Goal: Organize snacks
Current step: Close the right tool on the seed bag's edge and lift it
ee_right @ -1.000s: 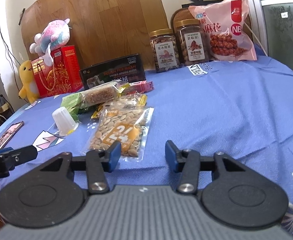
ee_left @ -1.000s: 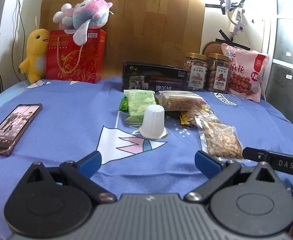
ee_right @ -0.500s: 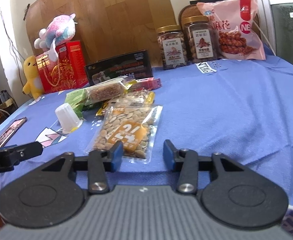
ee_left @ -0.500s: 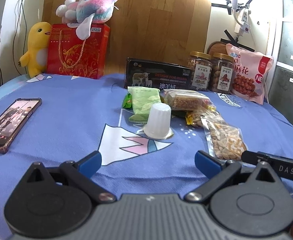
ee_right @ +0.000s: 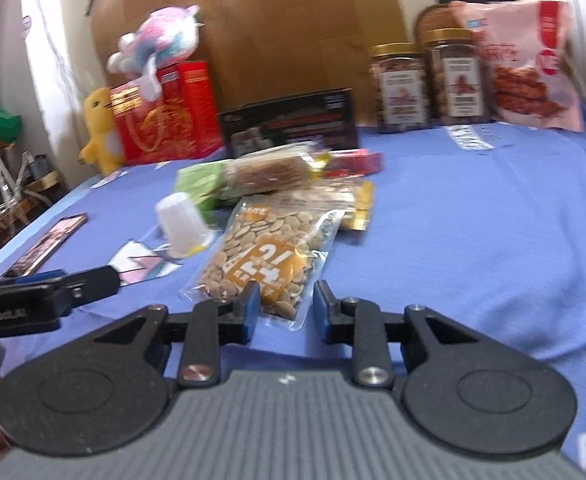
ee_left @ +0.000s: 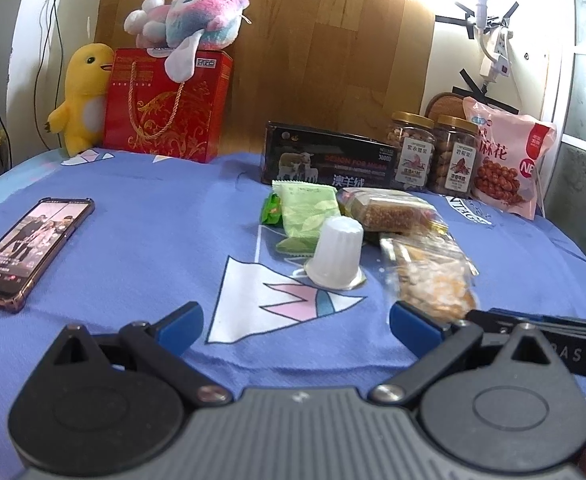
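Since a second ago the right gripper (ee_right: pixel 285 304) has come forward and down, so that the near end of the clear, orange-labelled packet of pale seeds (ee_right: pixel 265 258) now lies between its blue-padded fingers (ee_right: pixel 249 307), which stand partly apart and do not visibly touch it; the left gripper (ee_left: pixel 295 322) has shifted only a little, its blue fingers (ee_left: pixel 181 326) spread wide over the cloth with nothing between them. Largest of all is the blue tablecloth (ee_left: pixel 153 232) with a white, pink and blue printed patch, covering the table. At the back stands a red gift box with gold patterns and a cord handle (ee_left: pixel 165 108), with a pink and blue plush toy (ee_left: pixel 189 20) lying on top and a yellow plush duck (ee_left: pixel 81 96) leaning at its left side. To the right of these stand a long black box with sheep pictured on it (ee_left: pixel 329 160), two clear gold-lidded jars of nuts (ee_left: pixel 433 152) and a pink bag of fried twists (ee_left: pixel 505 160). In the middle, the snacks lie in a loose heap: a pale green wrapped snack (ee_left: pixel 305 214), a clear-wrapped brown grain bar (ee_left: pixel 389 214) and the seed packet, close together. Just in front of the green snack stands a small white ribbed plastic cup (ee_left: pixel 335 256), upside down. Well apart, at the left, lies a smartphone in a clear case (ee_left: pixel 29 248), its screen lit.
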A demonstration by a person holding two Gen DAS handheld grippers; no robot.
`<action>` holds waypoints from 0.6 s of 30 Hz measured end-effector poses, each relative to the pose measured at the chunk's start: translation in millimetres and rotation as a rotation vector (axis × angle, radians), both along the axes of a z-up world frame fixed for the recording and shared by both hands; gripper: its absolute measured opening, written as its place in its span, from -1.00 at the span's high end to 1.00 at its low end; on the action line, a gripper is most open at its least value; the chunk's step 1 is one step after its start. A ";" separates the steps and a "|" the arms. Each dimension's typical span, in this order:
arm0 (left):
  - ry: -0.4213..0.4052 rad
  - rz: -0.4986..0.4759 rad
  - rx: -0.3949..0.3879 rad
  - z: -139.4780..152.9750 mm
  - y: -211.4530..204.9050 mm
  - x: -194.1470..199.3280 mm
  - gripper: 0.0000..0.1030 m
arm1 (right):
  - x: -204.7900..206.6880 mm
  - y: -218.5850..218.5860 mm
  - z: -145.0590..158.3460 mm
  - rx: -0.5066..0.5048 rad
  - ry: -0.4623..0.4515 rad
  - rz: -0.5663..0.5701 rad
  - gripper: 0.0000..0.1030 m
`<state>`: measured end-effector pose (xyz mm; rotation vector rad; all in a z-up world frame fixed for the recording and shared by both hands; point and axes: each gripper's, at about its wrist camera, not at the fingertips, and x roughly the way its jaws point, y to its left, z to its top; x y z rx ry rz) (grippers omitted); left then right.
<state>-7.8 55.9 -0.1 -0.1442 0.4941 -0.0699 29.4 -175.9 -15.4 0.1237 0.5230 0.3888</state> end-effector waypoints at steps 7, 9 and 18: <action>-0.016 0.030 -0.006 3.9 11.2 3.3 -0.99 | 16.2 22.7 3.6 0.042 0.045 0.117 0.35; -0.020 0.031 -0.004 4.9 13.2 5.2 -0.99 | 16.5 25.7 4.6 0.031 0.037 0.119 0.34; -0.018 -0.021 0.002 5.3 7.9 15.2 -0.99 | 25.2 10.4 9.3 0.053 0.034 0.061 0.33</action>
